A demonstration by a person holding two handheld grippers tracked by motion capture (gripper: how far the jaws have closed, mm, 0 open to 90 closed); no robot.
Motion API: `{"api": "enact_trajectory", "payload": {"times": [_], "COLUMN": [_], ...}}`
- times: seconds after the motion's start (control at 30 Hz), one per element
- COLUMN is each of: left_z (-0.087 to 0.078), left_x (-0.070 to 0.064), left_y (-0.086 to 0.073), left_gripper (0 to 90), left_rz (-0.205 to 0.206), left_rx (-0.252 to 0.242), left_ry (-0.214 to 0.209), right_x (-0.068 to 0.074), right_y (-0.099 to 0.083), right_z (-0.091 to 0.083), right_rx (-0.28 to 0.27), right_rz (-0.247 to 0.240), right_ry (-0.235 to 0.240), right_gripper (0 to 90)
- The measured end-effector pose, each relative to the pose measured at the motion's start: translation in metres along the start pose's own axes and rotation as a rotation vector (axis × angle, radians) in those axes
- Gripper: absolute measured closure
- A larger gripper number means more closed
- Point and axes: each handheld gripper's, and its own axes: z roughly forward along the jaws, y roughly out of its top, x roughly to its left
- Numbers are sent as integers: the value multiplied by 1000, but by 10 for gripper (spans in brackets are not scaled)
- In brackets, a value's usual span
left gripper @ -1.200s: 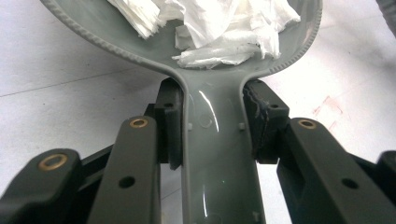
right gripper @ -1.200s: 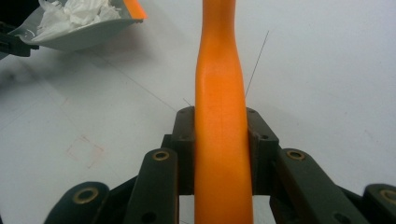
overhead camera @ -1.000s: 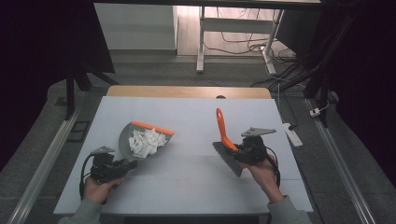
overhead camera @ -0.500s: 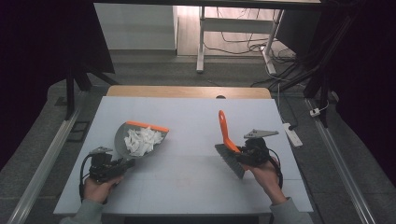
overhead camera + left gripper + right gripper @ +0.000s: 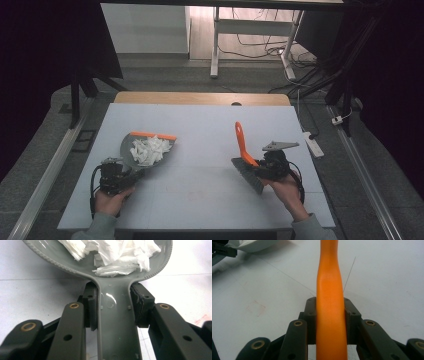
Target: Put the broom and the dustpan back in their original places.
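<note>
Your left gripper (image 5: 114, 176) was clamped on the grey handle of the dustpan (image 5: 145, 151), jaws pressed to both sides of it in the left gripper view, and the pan had come down from the raised tilt of a second earlier to sit level at the left of the counter (image 5: 210, 125). The torn white paper (image 5: 148, 148) lay piled in its bowl, spread a little flatter than before, with no scraps that I could see left on the counter. Your right gripper (image 5: 260, 170) was shut on the orange handle of the brush (image 5: 243, 150), which had swung only slightly; its bristle head pointed toward the near side and the handle leaned away to the far side. From this I judged that the sweeping was over and that the load was ready to be carried off and tipped out.

You had plenty of bare counter between the two tools and beyond them toward the far edge. The dustpan sat fairly close to the left edge, and your right hand (image 5: 287, 192) was near the right and near edges, so a wide swing outward there risked running off the counter.
</note>
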Motion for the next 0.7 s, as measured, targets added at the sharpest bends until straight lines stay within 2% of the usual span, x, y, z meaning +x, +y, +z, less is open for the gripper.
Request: {"api": "enact_trajectory", "payload": {"times": [0.4,0.7], "left_z": [7,9], "left_x": [4,4], "left_y": [1,1], "left_gripper": [609,608], "left_rz": [-21,-23], "left_rx": [13,22], "left_ry": [24,24], "right_x": [-6,-19], "right_y": [-6,-9], "right_z": [8,11], "right_rx": [31,35], "right_rz": [23,60], "right_ry": [-1,-13], "right_gripper": [704,704]}}
